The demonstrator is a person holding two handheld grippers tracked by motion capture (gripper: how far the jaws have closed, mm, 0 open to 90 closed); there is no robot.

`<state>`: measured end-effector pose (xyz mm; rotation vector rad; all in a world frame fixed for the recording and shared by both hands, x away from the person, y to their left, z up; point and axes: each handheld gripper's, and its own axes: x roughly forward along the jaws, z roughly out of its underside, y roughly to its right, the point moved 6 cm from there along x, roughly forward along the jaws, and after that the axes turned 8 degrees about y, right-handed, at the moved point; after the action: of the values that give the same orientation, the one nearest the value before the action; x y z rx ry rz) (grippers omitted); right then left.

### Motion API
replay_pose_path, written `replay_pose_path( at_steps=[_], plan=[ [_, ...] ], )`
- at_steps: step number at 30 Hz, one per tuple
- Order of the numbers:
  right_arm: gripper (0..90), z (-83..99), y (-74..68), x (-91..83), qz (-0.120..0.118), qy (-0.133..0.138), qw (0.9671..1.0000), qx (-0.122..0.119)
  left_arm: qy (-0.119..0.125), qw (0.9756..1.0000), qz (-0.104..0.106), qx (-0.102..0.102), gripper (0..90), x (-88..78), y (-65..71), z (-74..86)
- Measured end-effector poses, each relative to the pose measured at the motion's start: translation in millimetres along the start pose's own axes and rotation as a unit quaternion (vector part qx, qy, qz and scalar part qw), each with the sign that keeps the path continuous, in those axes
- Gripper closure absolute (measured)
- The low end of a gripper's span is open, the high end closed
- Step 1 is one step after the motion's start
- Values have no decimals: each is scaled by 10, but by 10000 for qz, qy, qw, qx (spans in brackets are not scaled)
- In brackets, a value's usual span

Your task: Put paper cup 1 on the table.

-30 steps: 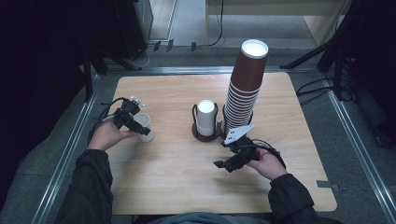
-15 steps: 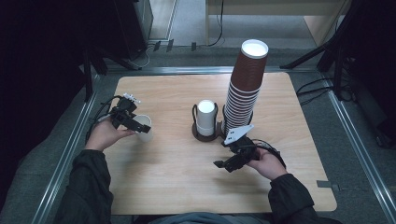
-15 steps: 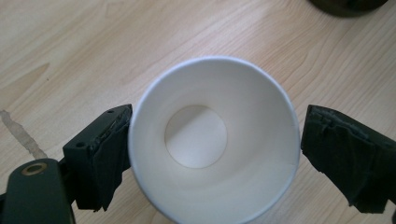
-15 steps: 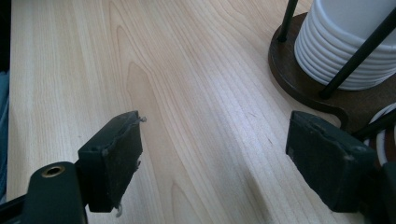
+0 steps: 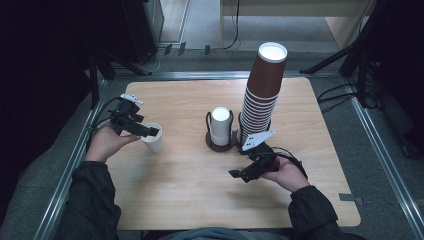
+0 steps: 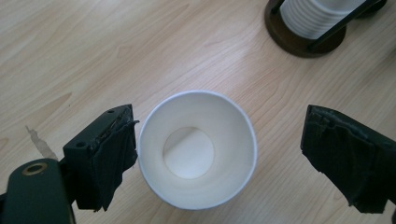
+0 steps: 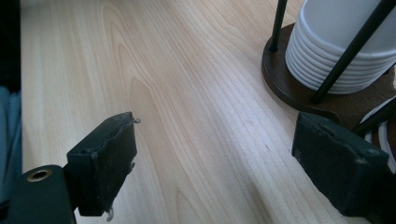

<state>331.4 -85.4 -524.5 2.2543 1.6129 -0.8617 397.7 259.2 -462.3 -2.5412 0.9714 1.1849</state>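
Single white paper cup (image 6: 197, 149) stands upright on the pale wooden table (image 5: 200, 200), set apart for separate handling; left gripper (image 6: 219, 158) released, jaws straddling its rim without contact; right gripper (image 7: 229, 168) open, idle beside the dark-based holder of white cups (image 7: 327, 51).

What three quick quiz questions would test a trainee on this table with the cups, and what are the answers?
1. True or false: the left tool is clamped tight on the single white cup.
2. Which stack is taller: A, the brown cup stack, or B, the white cup stack in the holder?
3. What lies between the jaws of the right tool?

Key:
1. False. Its jaws stand apart on either side of the upright cup, with a clear gap on one side.
2. A.
3. Only the bare wooden table; the jaws are open and hold nothing.
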Motion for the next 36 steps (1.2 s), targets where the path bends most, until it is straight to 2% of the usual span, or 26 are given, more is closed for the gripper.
replay_pose_path(
  at_steps=[1, 2, 3, 7, 9, 10, 14, 15, 20, 22, 25, 27, 28, 32, 36],
  plan=[
    [141, -13, -12, -25, -82, -15, 10000, 26, 78, 9999, 106, -10, 107, -22, 52, -35],
    [141, -13, -12, -25, -82, -15, 10000, 26, 78, 9999, 106, -10, 107, -22, 52, -35],
    [141, -26, -20, -50, -138, -11, 9999, 17, 113, 9998, 177, 29, 107, -31, 109, -63],
    [141, -43, -9, -85, -160, 33, 9998, 95, 140, 9995, 246, 104, 119, -18, 173, -97],
    [141, -43, 13, -106, -142, 8, 9997, 191, 214, 9990, 383, 52, 119, 2, 217, -120],
    [142, -42, 28, -130, -127, 2, 9996, 262, 193, 9989, 419, 113, 126, 34, 262, -125],
    [142, -67, 47, -209, -52, 5, 9996, 269, 140, 9985, 489, 188, 128, 87, 346, -124],
    [143, -79, 50, -237, -49, 16, 9996, 293, 151, 9981, 561, 218, 128, 116, 410, -126],
    [146, -139, 71, -324, -56, 104, 9993, 348, 152, 9967, 756, 232, 129, 174, 544, -131],
    [149, -175, 89, -391, -30, 134, 9992, 388, 99, 9961, 811, 341, 129, 220, 652, -118],
    [151, -215, 101, -466, 3, 148, 9991, 402, 94, 9956, 841, 400, 129, 241, 711, -113],
    [152, -228, 104, -494, 13, 146, 9991, 391, 151, 9941, 979, 436, 130, 243, 772, -111],
    [156, -256, 101, -551, 28, 143, 9990, 428, 256, 9916, 1163, 502, 132, 229, 832, -105],
    [160, -319, 113, -680, 61, 142, 9990, 426, 244, 9915, 1132, 597, 132, 235, 890, -76],
    [162, -386, 140, -790, 106, 176, 9990, 390, 217, 9915, 1129, 609, 132, 251, 926, -53]
  ],
)
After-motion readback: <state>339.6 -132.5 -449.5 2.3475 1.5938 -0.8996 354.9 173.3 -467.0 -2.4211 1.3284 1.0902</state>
